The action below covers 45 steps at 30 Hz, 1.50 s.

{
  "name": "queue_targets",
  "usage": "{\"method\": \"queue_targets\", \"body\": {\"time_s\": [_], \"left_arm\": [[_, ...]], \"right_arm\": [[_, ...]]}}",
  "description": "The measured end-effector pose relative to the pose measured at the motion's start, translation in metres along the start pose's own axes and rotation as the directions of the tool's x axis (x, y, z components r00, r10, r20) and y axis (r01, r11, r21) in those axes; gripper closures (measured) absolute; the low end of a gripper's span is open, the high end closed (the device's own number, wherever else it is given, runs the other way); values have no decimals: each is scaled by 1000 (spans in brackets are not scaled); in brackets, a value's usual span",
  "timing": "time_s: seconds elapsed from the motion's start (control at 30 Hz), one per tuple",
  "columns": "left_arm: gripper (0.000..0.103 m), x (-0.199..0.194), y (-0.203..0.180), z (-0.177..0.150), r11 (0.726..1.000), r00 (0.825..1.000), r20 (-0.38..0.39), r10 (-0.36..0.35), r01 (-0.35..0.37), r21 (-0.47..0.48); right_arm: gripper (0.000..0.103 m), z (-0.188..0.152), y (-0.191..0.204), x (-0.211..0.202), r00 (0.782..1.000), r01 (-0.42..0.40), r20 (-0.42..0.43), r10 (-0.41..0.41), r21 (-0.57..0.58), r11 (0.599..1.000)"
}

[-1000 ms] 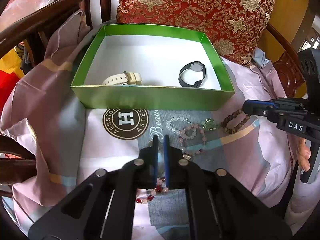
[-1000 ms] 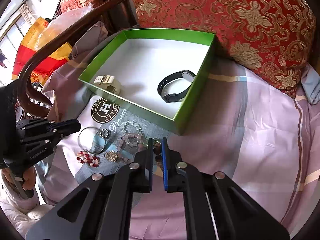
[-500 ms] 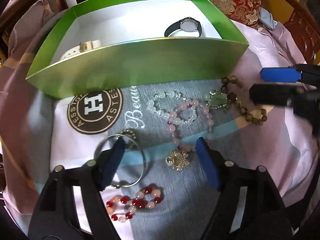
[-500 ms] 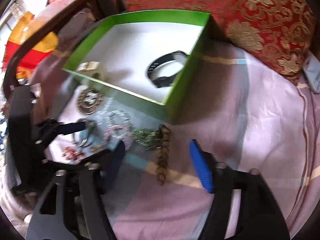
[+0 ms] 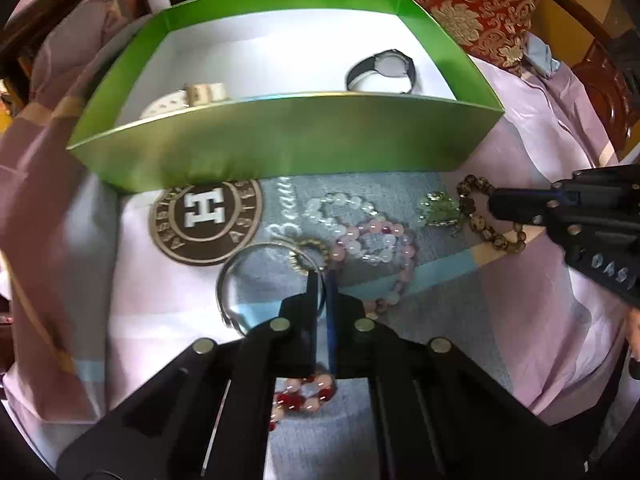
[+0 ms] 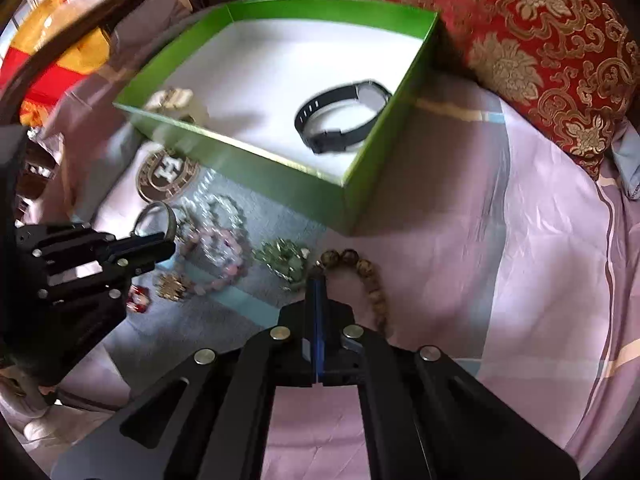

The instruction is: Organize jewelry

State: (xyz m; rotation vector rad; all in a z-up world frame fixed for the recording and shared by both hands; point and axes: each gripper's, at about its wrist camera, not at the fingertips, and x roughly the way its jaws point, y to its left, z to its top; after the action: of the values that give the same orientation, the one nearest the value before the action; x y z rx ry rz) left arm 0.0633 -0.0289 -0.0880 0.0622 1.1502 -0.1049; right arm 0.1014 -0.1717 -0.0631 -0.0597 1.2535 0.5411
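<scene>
jaws of the left gripper are pinching the silver bangle at its near rim; the right gripper is clamping the brown bead bracelet, green box lying straight ahead of both.

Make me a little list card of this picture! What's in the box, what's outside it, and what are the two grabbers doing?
box: green box, open top, white inside
in the box: black watch, cream watch
outside on the cloth: pink bead bracelet, red bead bracelet, green charm
left gripper: shut on silver bangle
right gripper: shut on brown bead bracelet
</scene>
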Motion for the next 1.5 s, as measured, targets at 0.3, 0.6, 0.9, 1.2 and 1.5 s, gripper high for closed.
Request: {"method": "queue_targets", "body": {"time_s": [0.3,0.6,0.9,1.2,1.5], "left_arm": [[100,-47,11,2,1000,995,94,-12,15,-28],[100,-82,40,-1,992,981,167,-99,111,-64],[100,-73,64,-6,989,988,137,-71,88,-120],[100,-79,60,1,989,985,153,-83,99,-107],[100,-71,54,2,988,984,138,-109,123,-96]], "right_arm": [[103,5,-7,-19,998,-30,56,28,25,999],[103,2,-9,-34,994,-75,87,72,36,996],[103,2,-12,-39,991,-89,101,85,39,995],[103,6,-8,-50,988,-85,131,81,24,996],[73,-5,-18,21,986,148,-76,-147,5,989]]}}
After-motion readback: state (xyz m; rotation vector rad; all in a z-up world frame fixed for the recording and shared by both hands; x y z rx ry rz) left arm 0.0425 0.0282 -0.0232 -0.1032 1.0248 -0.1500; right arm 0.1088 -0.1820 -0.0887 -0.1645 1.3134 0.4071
